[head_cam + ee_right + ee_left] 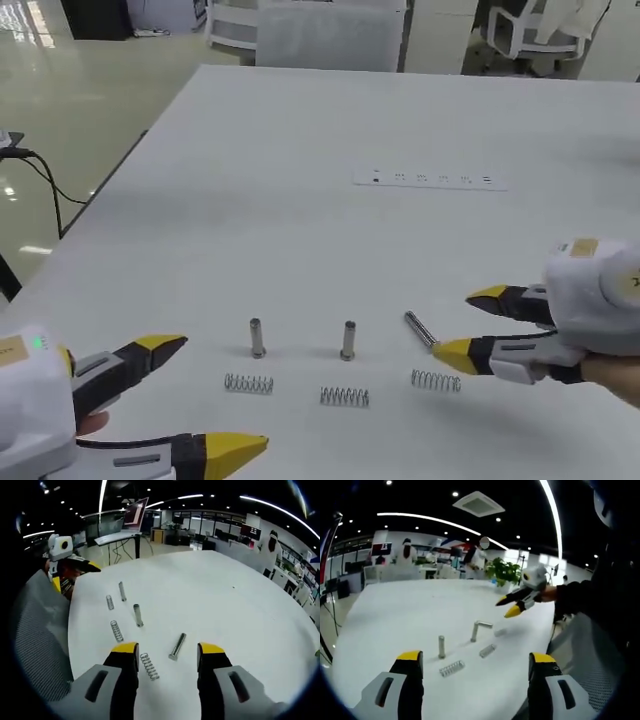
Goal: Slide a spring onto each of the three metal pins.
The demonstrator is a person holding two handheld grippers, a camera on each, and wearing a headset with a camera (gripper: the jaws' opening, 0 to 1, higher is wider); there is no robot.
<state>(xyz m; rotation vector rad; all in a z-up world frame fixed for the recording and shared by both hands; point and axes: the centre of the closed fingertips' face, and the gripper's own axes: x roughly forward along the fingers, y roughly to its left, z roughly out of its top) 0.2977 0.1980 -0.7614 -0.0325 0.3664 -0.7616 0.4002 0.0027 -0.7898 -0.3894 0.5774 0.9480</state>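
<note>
The right gripper (168, 648) and left gripper (475, 656) stand jaws apart; the flat-lying grey metal pin (177, 646) sits nearest the right gripper, at 12 o'clock, long axis toward 1 o'clock.

On table (400, 250) — springs (344, 397) before pins (348, 340)

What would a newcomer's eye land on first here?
Three springs lie in a row on the white table, one in front of each metal pin. Two pins stand upright, but the third pin, at the right, lies on its side just ahead of the right gripper, whose jaws are open. The left gripper hovers open at the near left.
</note>
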